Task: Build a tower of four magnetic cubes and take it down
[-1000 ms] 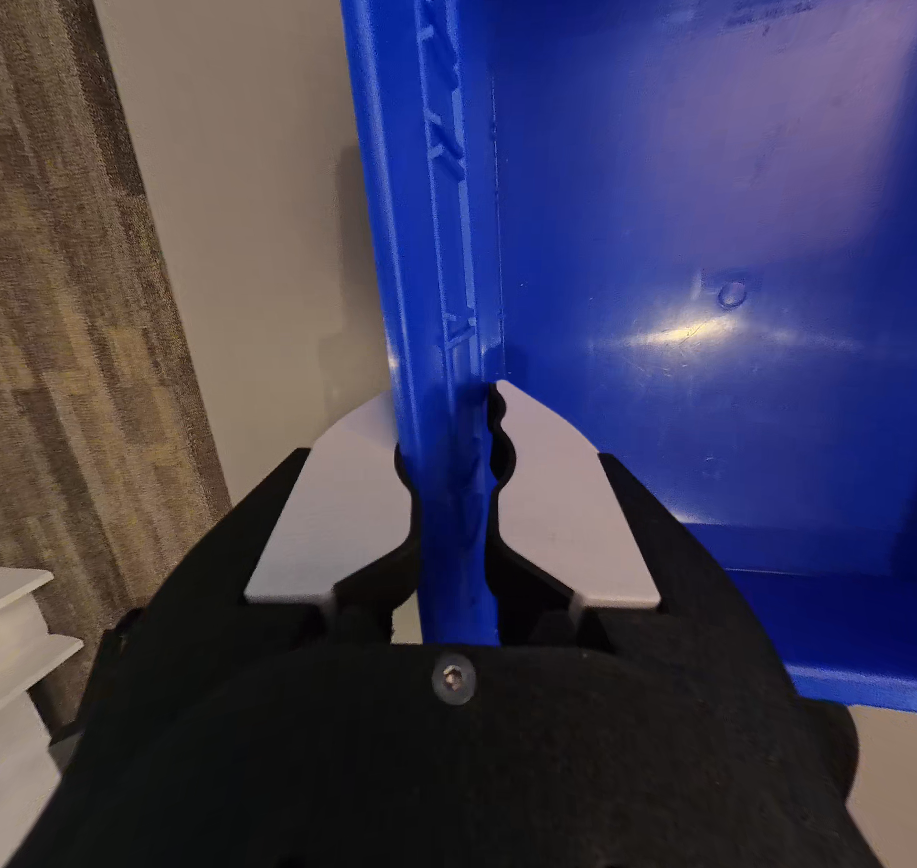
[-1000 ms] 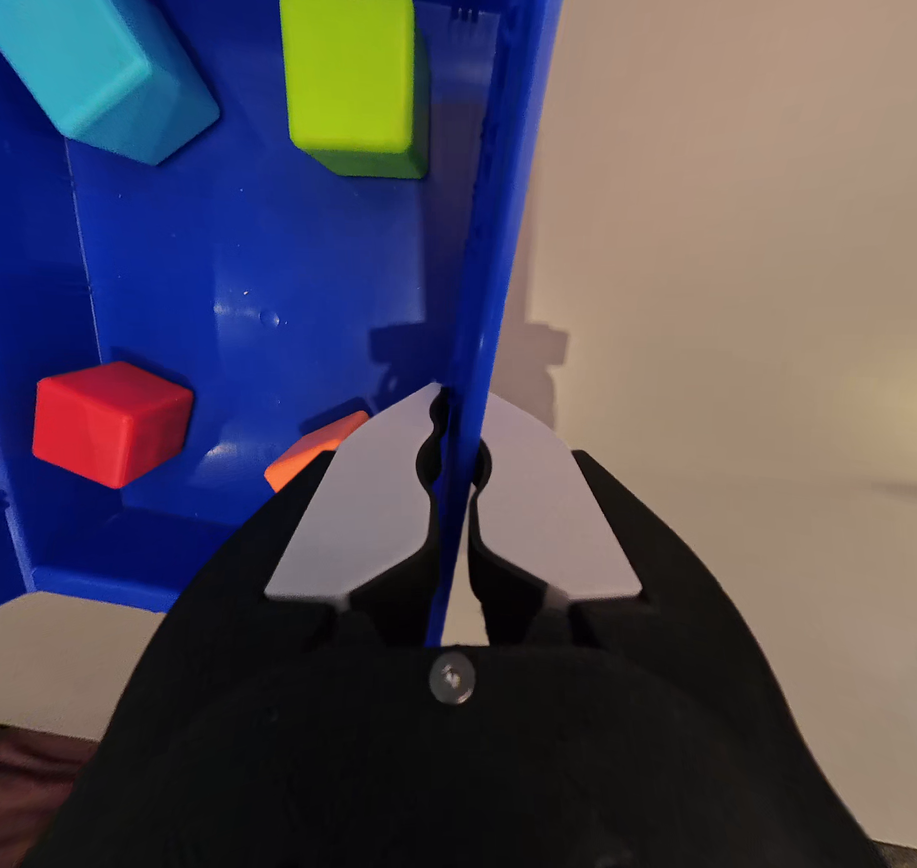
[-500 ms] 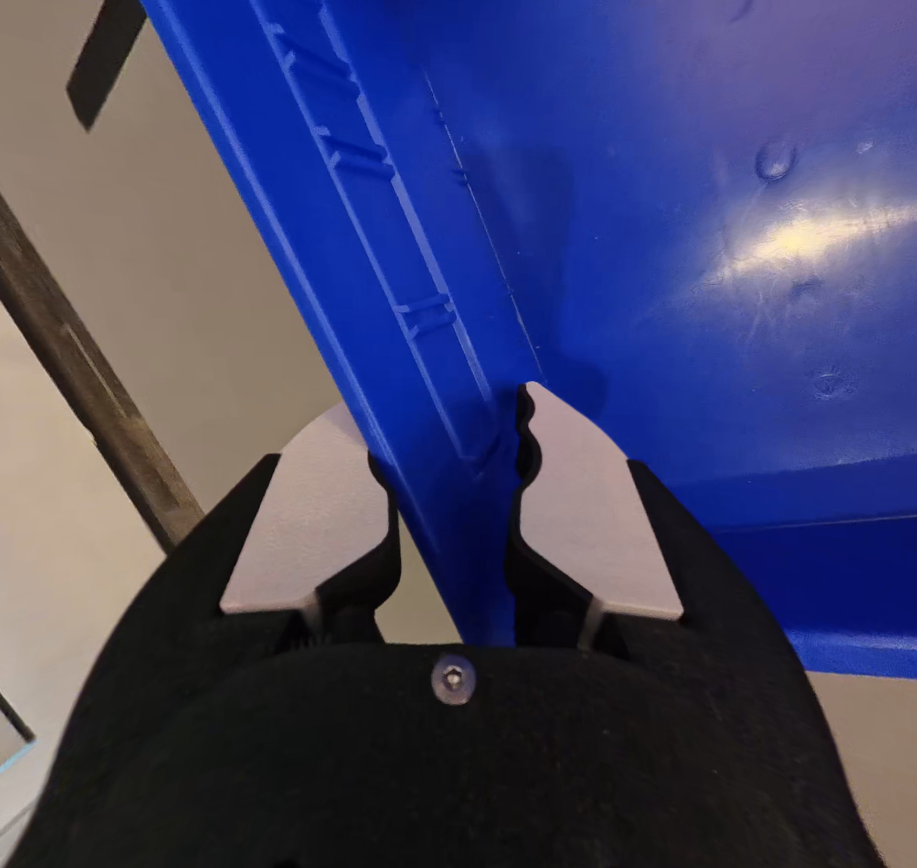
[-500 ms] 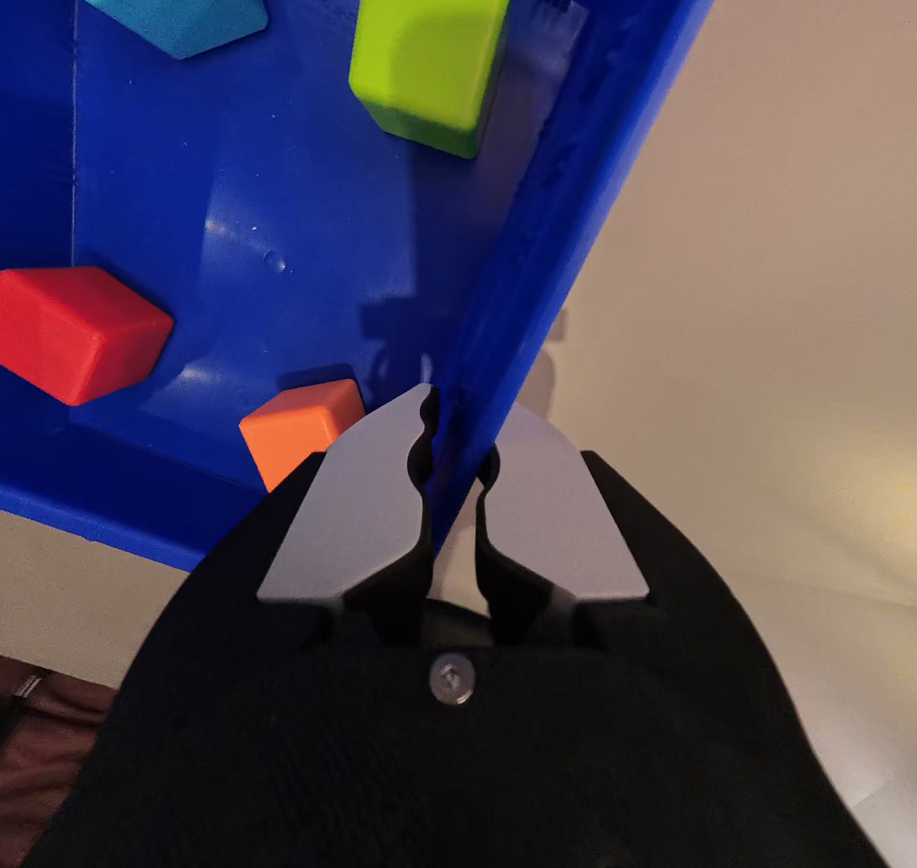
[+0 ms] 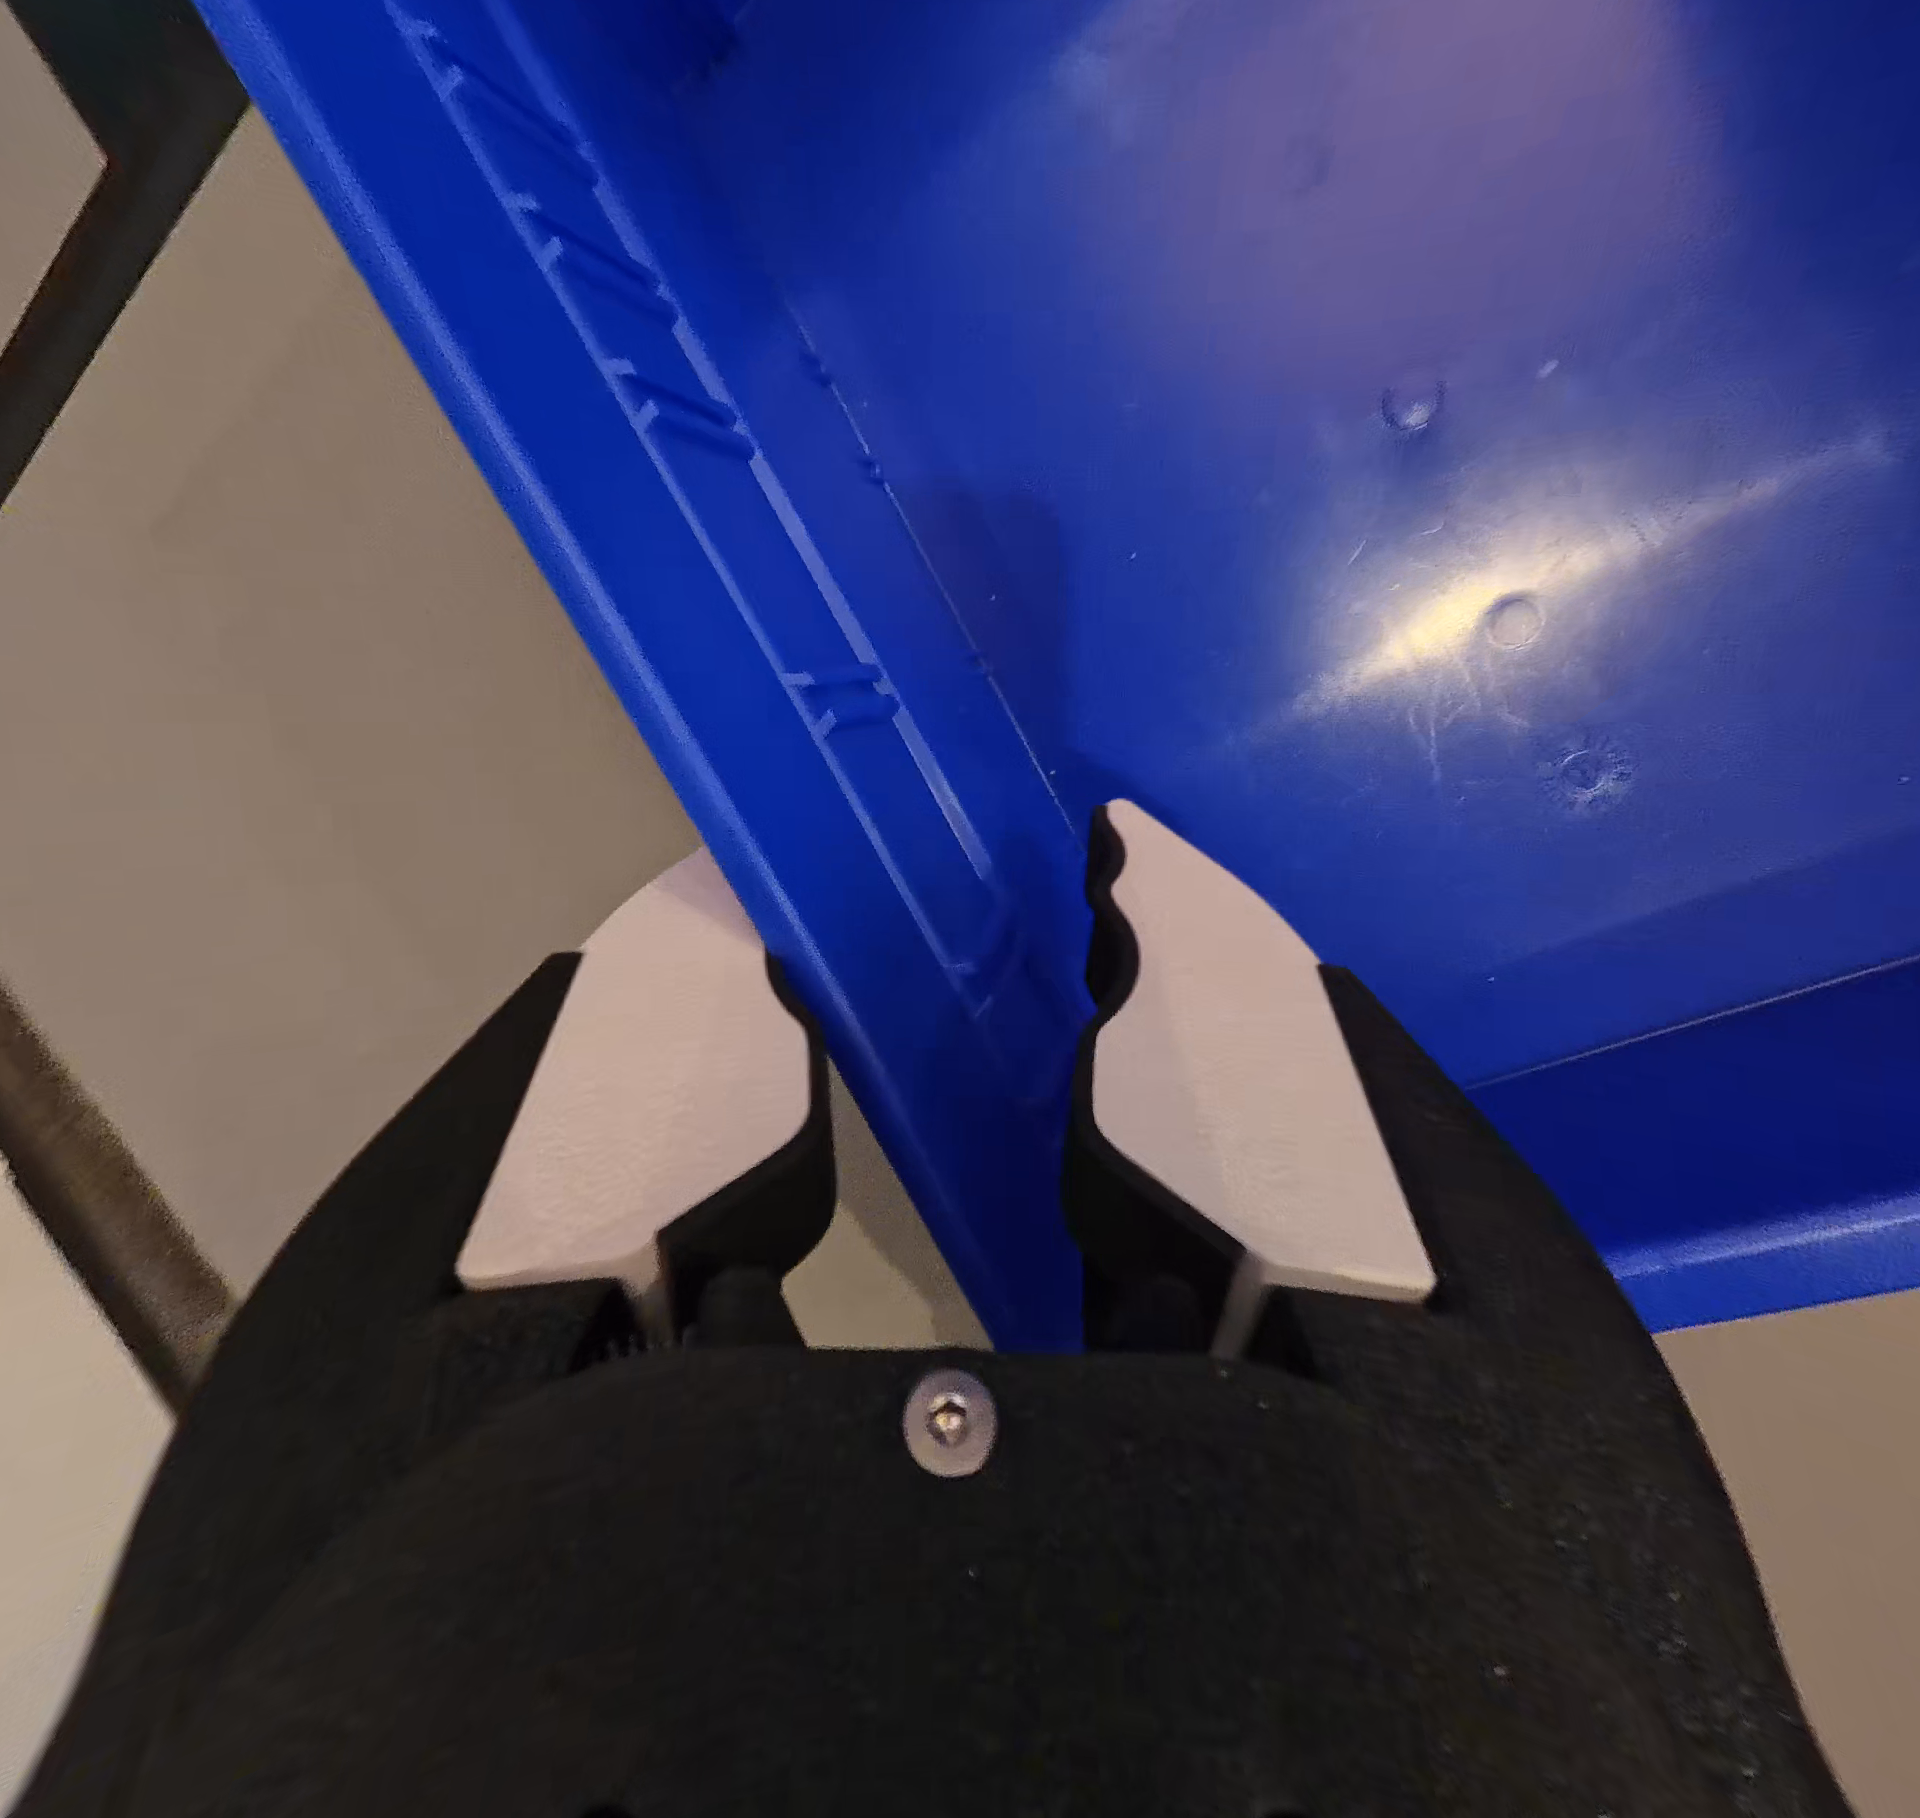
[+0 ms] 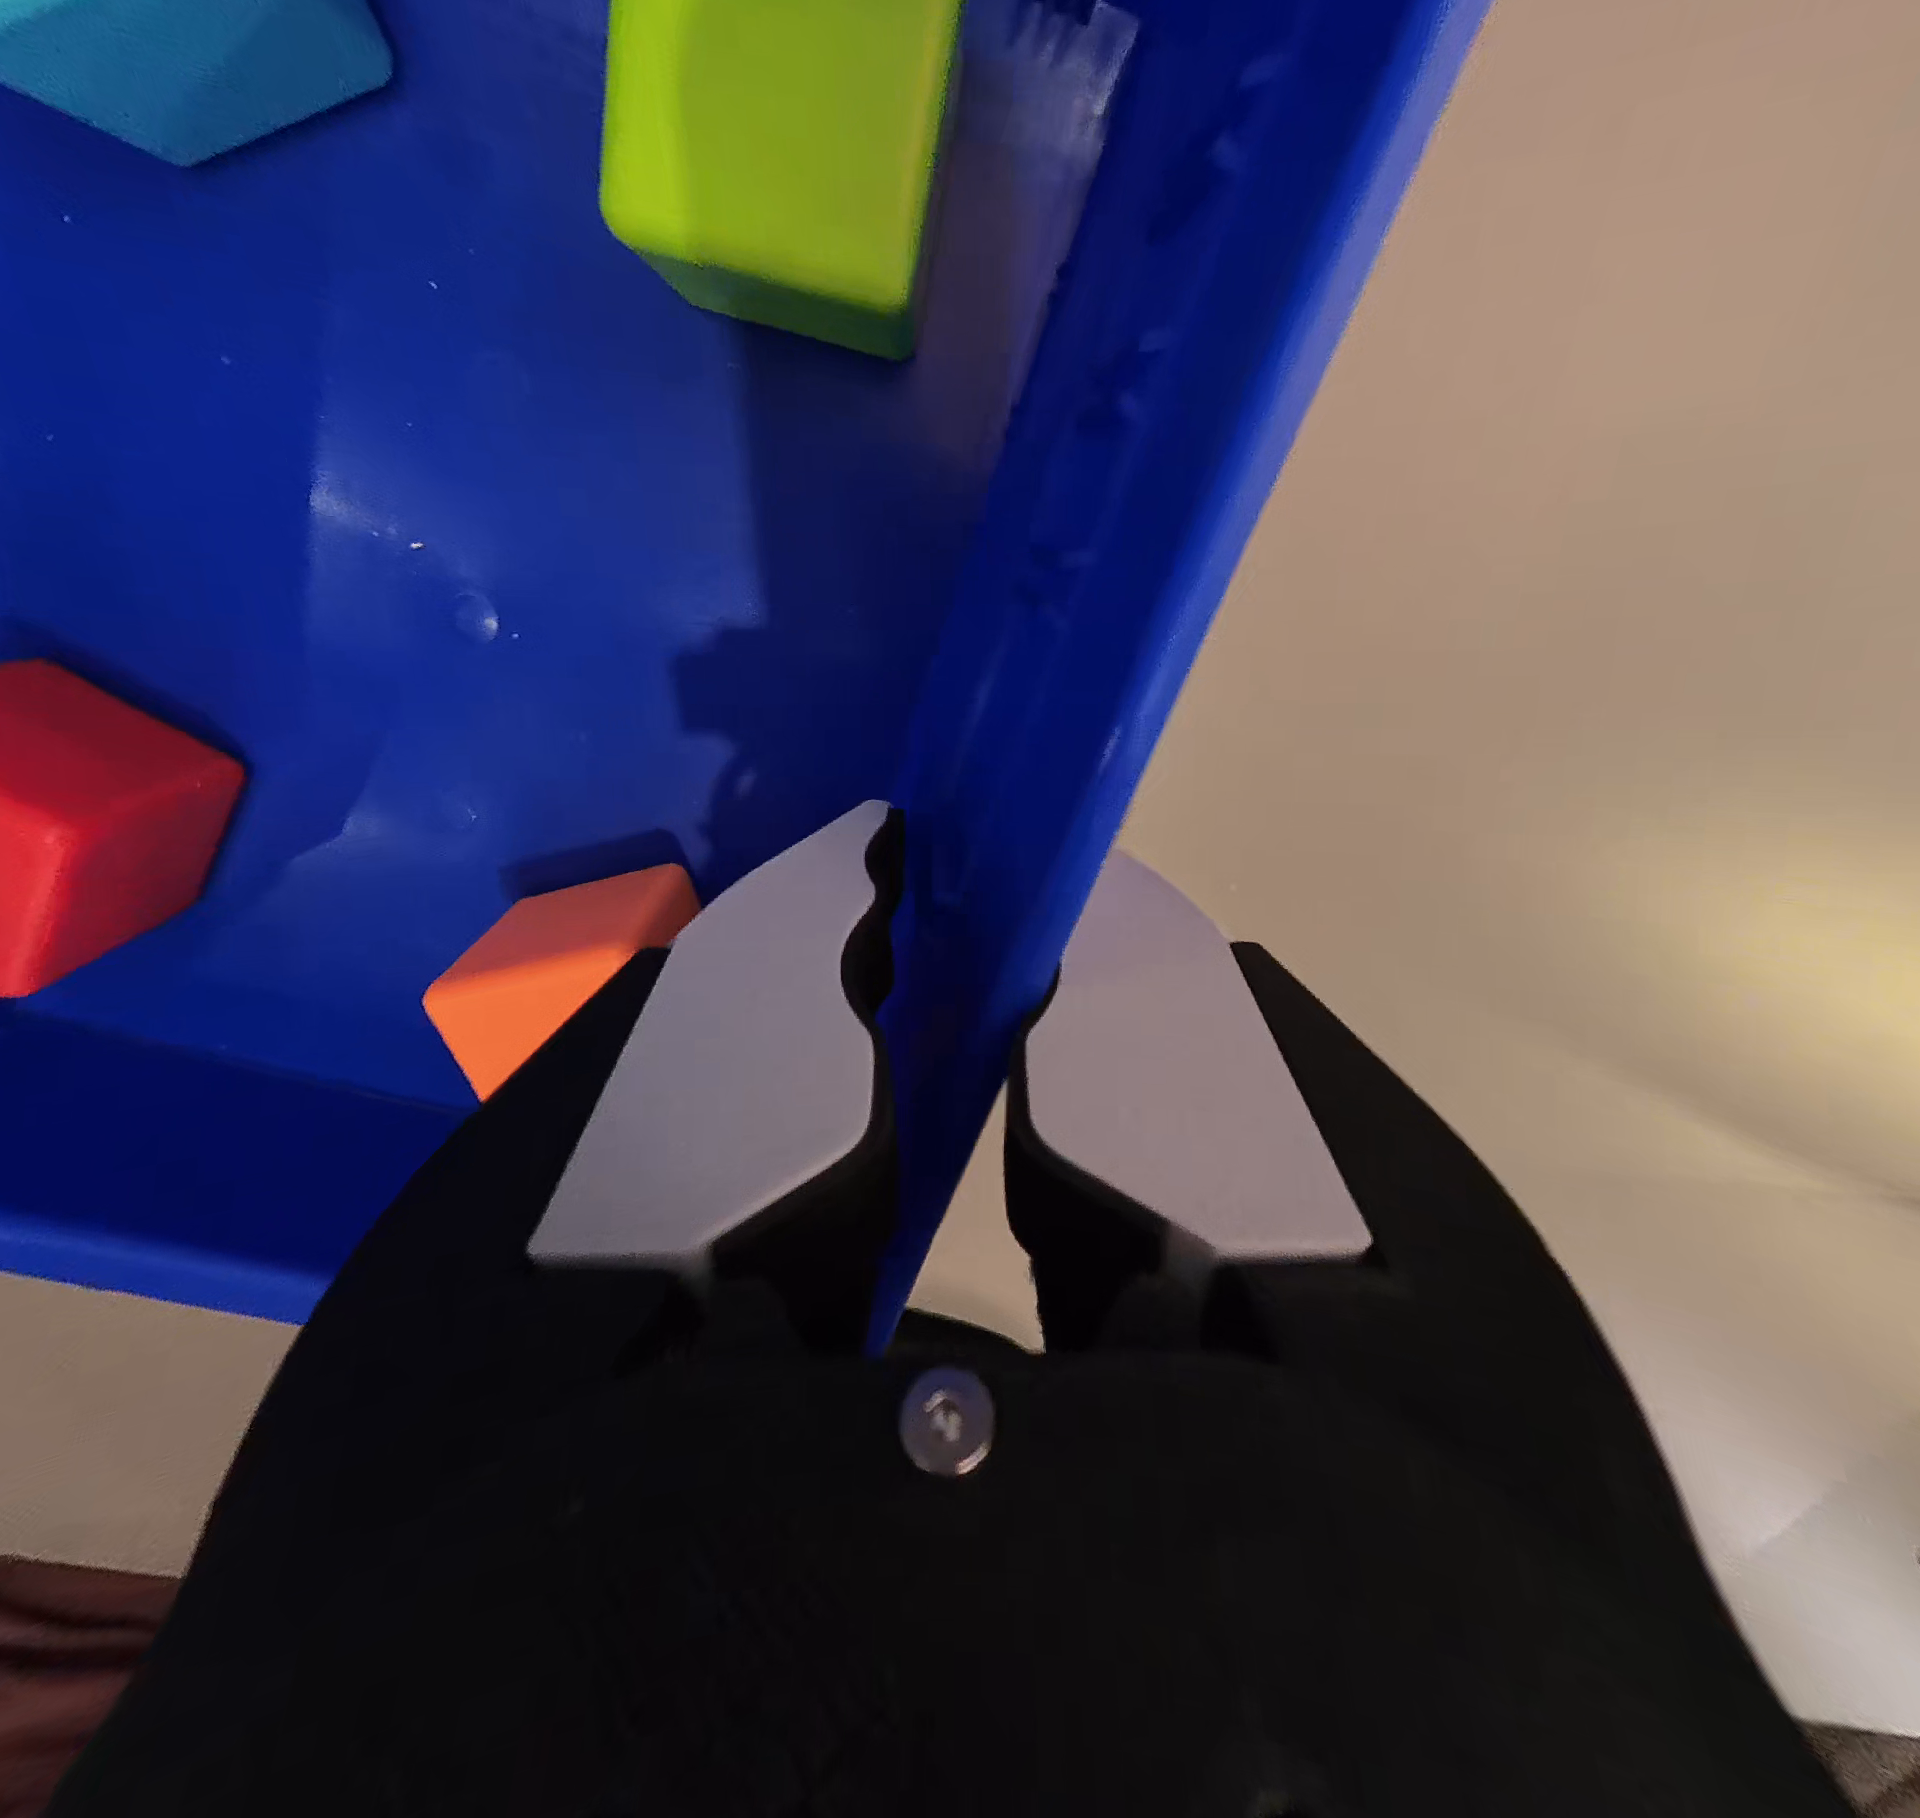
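both grippers clamping the blue bin, cubes loose inside

i am holding the blue bin (image 5: 1351, 314) by its two side walls. my left gripper (image 5: 940, 947) is closing nearly shut on the ribbed left wall, one finger outside and one inside. my right gripper (image 6: 977, 921) is pinching the thinner right wall the same way. the bin is sitting skewed against both views, so i judge it tilted or lifted off the beige tabletop (image 6: 1558, 625), though i cannot tell for sure.

inside, in my right view, four magnetic cubes are lying apart on the bin floor: a lime green cube (image 6: 779, 106) against the right wall, a teal cube (image 6: 177, 23) at the far left, a red cube (image 6: 94, 823) nearer, and an orange cube (image 6: 551, 958) just beside my inner finger. none are stacked.

i am reading this as positioning the bin, before any stacking or after the take-down. next i am needing to set it level, release both walls, and free a gripper for a cube.
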`<state>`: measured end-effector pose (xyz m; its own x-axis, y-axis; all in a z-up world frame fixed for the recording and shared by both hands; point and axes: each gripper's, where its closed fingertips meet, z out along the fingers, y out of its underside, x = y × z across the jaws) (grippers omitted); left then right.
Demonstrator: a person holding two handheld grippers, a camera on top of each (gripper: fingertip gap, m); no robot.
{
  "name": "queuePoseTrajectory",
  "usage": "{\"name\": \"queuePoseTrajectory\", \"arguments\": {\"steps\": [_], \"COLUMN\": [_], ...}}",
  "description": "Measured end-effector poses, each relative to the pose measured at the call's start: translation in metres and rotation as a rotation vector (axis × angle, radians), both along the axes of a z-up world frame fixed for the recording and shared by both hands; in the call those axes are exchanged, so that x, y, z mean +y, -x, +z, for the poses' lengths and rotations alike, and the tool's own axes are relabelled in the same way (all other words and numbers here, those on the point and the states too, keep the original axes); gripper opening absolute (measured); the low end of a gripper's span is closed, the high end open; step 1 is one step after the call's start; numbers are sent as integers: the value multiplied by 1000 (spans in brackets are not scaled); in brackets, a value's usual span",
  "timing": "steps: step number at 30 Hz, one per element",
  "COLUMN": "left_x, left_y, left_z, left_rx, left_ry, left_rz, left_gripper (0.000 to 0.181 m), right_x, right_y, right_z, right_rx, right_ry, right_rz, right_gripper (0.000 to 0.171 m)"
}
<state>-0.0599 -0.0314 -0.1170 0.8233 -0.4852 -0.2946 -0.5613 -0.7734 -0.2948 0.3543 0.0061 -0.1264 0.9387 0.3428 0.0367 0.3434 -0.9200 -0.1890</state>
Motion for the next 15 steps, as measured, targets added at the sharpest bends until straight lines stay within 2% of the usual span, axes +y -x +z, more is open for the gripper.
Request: {"name": "queuePoseTrajectory", "arguments": {"steps": [6, 8, 10, 13, 15], "left_x": [12, 10, 8, 4, 7], "left_y": [-34, -44, -50, -51, -44], "left_z": [2, 1, 5, 19, 43], "left_rx": [-188, -240, -302, -384, -387], "left_ry": [-57, -39, -32, -15, -101], "left_rz": [-76, -119, -129, -130, -128], "left_gripper": [58, 72, 72, 81, 76], "right_x": [5, 7, 8, 6, 6], "right_y": [-19, -23, -24, -21, -22], "right_z": [0, -1, -3, -5, -5], "right_rx": [29, 55, 82, 145, 179], "right_ry": [10, 30, 63, 113, 120], "right_rz": [-98, -141, -177, -197, -200], "right_gripper": [16, 13, 13, 8, 8]}}
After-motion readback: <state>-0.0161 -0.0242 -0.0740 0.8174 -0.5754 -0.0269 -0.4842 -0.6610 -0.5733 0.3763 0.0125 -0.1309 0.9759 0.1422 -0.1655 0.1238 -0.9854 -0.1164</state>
